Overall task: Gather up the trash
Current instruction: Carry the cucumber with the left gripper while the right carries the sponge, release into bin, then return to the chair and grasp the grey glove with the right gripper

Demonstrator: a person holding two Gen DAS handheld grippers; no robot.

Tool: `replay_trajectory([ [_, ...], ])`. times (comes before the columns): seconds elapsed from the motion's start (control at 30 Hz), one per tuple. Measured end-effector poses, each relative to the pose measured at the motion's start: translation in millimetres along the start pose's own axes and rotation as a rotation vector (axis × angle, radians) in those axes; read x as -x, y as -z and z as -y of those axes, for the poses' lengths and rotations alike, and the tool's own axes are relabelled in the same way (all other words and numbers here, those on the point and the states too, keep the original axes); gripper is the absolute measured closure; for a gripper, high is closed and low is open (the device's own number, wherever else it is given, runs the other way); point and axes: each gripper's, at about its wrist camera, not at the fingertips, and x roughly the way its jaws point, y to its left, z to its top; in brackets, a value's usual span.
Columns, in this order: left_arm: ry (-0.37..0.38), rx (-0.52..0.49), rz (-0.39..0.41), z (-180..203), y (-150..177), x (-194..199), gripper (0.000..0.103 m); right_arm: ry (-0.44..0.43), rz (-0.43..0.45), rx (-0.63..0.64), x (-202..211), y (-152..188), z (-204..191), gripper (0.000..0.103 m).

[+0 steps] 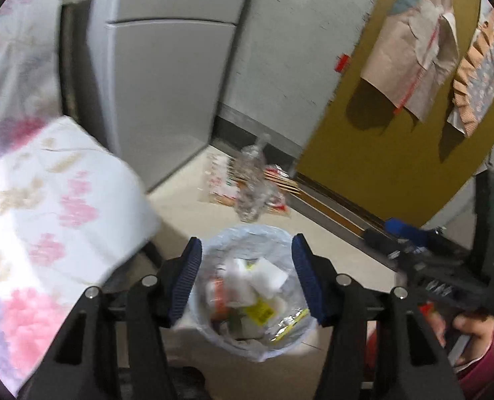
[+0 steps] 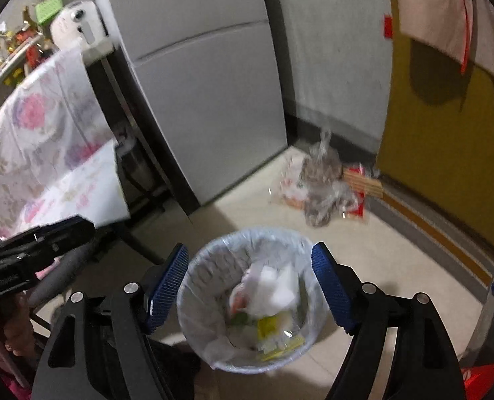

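A small bin (image 1: 280, 343) lined with a clear bag stands on the pale floor below both grippers; it also shows in the right wrist view (image 2: 207, 266). It holds white paper scraps (image 2: 273, 290) and yellow wrappers (image 1: 258, 311). My left gripper (image 1: 247, 283) is open and empty above the bin. My right gripper (image 2: 250, 286) is open and empty above it too. A crushed clear plastic bottle (image 1: 251, 183) lies on wrappers (image 1: 218, 180) on the floor near the wall corner; both show in the right wrist view, the bottle (image 2: 320, 180) blurred.
A grey fridge (image 1: 160, 76) stands at the left. A table with a floral cloth (image 1: 47, 206) is close at the left. A yellow-brown door (image 1: 380, 140) with hanging cloths (image 1: 416, 50) is at the right. The right gripper's body (image 1: 446, 266) shows at right.
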Motion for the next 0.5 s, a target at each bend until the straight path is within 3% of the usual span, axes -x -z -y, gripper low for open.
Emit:
replay_trajectory([
  [0.2,-0.139,0.049,0.059,-39.3,12.9,53.2,0.048,-0.107,0.087,0.093,26.8,-20.8,-52.3,0.026],
  [0.5,-0.360,0.201,0.093,-113.8,72.5,143.5,0.048,-0.354,0.084,0.365,32.8,-23.5,-196.1,0.027],
])
